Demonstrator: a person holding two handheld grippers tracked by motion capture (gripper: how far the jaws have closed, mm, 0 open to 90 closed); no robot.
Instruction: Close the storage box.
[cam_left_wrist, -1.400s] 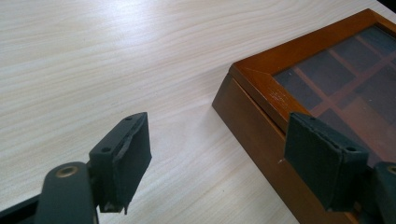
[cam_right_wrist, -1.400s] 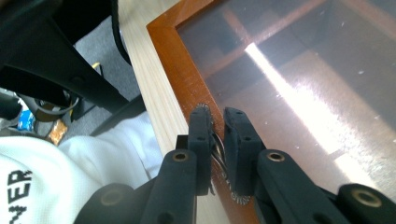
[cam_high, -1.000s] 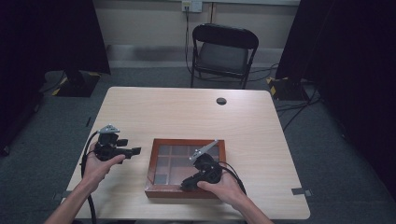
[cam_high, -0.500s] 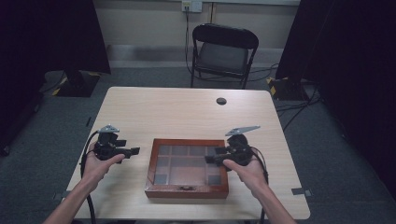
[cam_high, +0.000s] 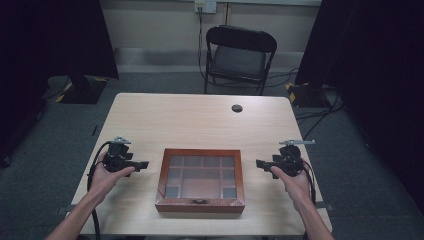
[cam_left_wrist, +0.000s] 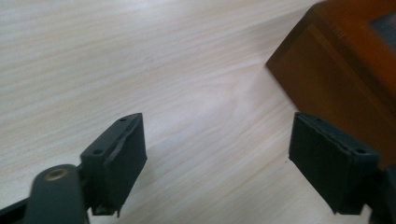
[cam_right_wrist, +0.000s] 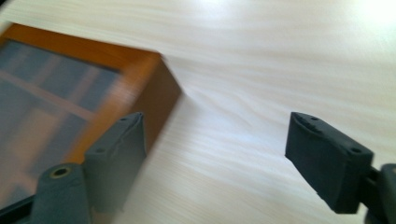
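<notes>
Nearest me, the wooden box (cam_high: 200, 179) sits at the front middle of the worktop (cam_high: 190, 120), its front wall just behind the near edge. It is reddish-brown with a glass lid, shut, showing a grid of compartments beneath, and a small dark clasp on the front. I can read no label or writing on it.

My left hand-held gripper (cam_high: 141, 164) is to the box's left, jaws spread wide and holding nothing; in the left gripper view (cam_left_wrist: 219, 163) a corner of the box lies just beyond my jaw. My right hand-held gripper (cam_high: 261, 163) is to its right, also spread and empty (cam_right_wrist: 215, 158).

Behind the box the worktop is bare wood up to a small dark round thing (cam_high: 237, 108) near the far edge. Beyond stands a black folding chair (cam_high: 239, 57)
</notes>
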